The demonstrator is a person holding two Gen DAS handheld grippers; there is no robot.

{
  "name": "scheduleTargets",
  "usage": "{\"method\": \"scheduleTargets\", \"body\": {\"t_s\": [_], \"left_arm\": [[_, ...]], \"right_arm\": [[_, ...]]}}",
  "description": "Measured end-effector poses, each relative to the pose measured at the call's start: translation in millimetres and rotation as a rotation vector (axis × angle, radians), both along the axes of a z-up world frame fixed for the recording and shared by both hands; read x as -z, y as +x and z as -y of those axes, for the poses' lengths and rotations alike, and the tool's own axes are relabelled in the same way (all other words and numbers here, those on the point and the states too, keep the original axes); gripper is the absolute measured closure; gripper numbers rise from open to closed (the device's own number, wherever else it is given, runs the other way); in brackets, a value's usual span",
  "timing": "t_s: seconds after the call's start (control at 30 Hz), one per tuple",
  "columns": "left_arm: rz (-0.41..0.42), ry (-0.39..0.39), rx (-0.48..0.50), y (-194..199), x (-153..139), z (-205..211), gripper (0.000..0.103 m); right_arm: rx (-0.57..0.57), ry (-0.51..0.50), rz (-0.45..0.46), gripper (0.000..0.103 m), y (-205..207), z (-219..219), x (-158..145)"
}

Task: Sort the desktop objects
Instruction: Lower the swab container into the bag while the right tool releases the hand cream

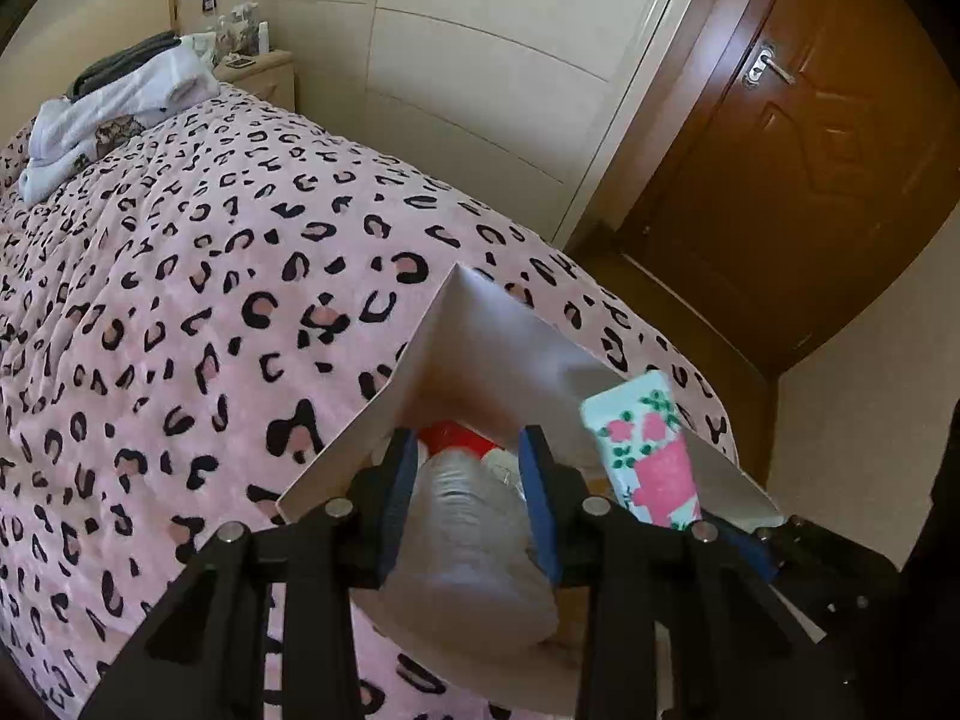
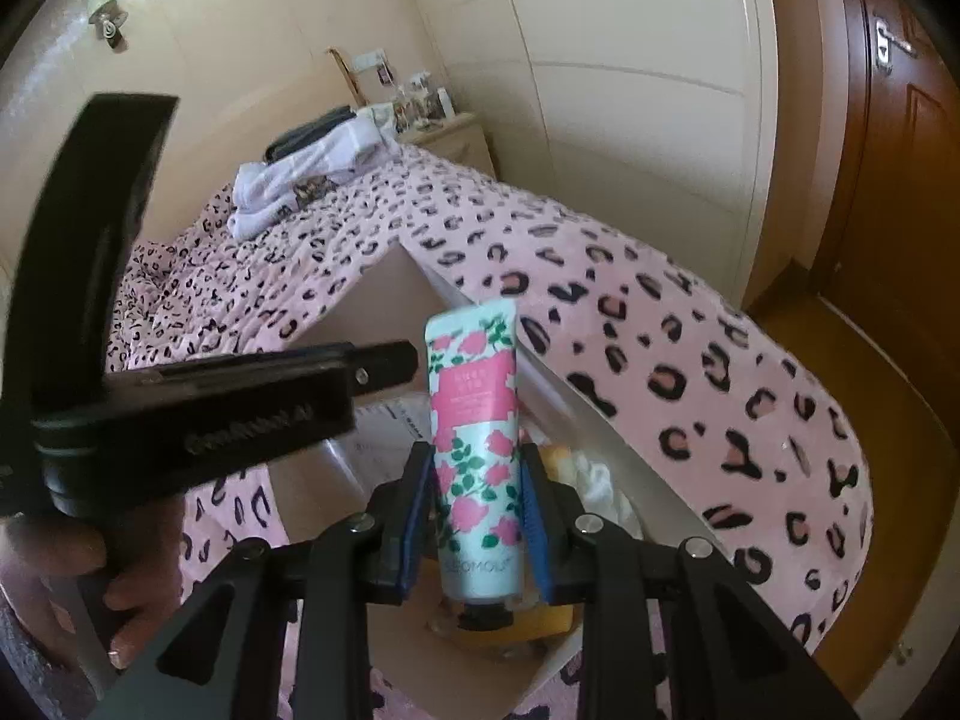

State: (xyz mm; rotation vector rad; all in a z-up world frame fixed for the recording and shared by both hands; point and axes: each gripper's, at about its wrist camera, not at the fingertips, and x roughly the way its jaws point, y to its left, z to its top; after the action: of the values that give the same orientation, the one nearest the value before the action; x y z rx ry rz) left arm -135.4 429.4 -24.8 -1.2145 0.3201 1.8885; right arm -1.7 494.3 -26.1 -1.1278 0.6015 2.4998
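A white open box [image 1: 480, 330] sits on the pink leopard-print bed. My left gripper [image 1: 471, 480] is shut on a clear plastic bottle [image 1: 468, 540] and holds it over the box. A red item [image 1: 450, 435] lies inside the box beyond the bottle. My right gripper [image 2: 477, 492] is shut on a floral hand cream tube [image 2: 477, 426], held upright over the box [image 2: 384, 294]. The tube also shows in the left wrist view [image 1: 645, 450]. The left gripper's body [image 2: 198, 414] crosses the right wrist view at left.
The bed cover [image 1: 180, 300] fills the left. Folded white and grey clothes [image 1: 114, 108] lie at its far end by a nightstand [image 1: 258, 69]. A cream wardrobe [image 1: 480, 60] and a brown door [image 1: 810, 150] stand at right. Yellow and white items [image 2: 576, 462] lie in the box.
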Motion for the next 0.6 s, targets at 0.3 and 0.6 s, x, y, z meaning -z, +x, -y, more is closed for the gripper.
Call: {"method": "scheduleTargets", "body": {"t_s": [0.3,0.6], "left_arm": [[-0.05,-0.009,-0.031,4,-5,7,0.056],[-0.077,0.0,-0.05,11,-24,25,0.048]], "right_arm": [[-0.04,0.051,0.046,0.075,-2,6,4],[-0.024,-0.013,-0.018,0.074,15,2,-23]]}}
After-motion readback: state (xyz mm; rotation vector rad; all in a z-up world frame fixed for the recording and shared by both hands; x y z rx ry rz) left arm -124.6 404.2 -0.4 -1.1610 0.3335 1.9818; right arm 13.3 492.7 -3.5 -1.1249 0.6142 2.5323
